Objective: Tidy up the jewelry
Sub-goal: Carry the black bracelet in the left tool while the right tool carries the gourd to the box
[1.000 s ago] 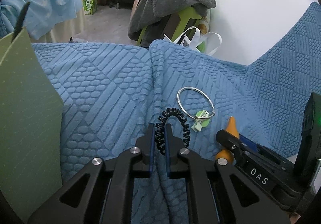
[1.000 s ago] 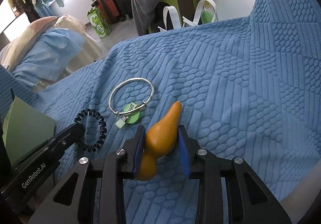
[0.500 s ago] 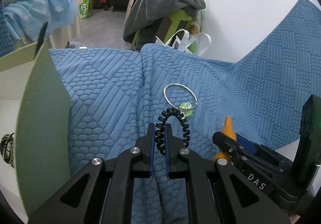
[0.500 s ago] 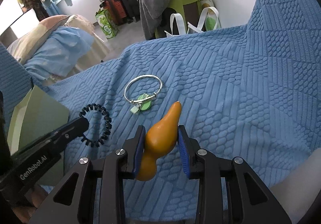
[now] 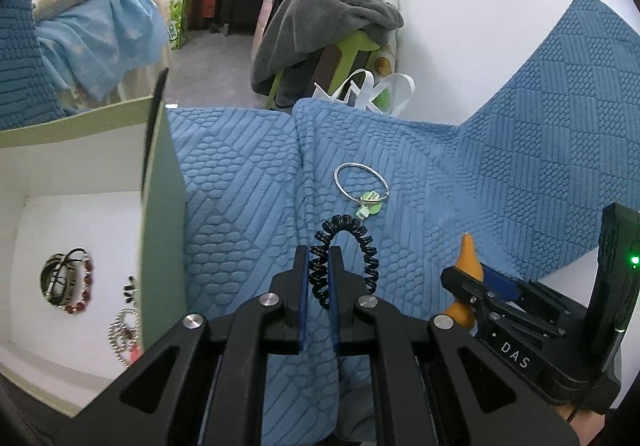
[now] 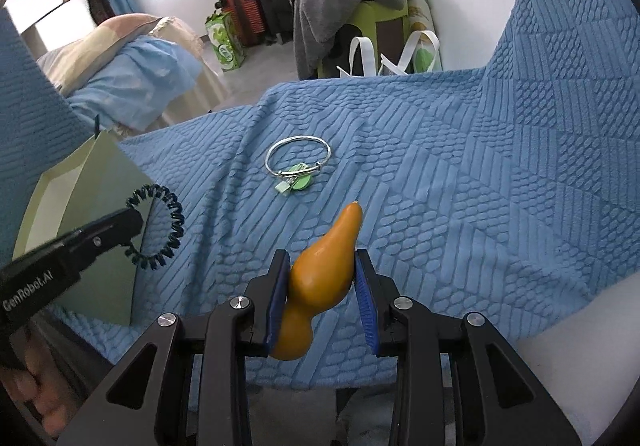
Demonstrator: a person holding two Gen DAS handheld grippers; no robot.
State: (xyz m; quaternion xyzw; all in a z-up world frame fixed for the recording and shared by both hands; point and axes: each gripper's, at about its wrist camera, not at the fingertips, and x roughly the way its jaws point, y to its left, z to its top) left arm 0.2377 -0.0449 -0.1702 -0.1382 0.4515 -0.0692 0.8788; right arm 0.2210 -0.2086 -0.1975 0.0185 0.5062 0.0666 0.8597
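Left wrist view first: the left gripper is clamped tight on a black spiral coil hair tie, which hangs clear of the blue textured bedspread. Off to the left sits the open pale green cardboard box with a white inside, and it's already got stuff in it: a bundle of dark and red-beaded bracelets and a silver ball chain. So part of the sorting looks done. The thin silver bangle with a green tag lies on the bedspread, well past the fingers and untouched.

Right wrist view: the right gripper is squeezed around a smooth orange gourd-shaped pendant, both blue pads pressing its sides, and it's held up off the fabric. You can see the left gripper from the side, with the hair tie dangling just in front of the box's wall.

My guess: both held pieces go into the box next, then only the bangle's left.
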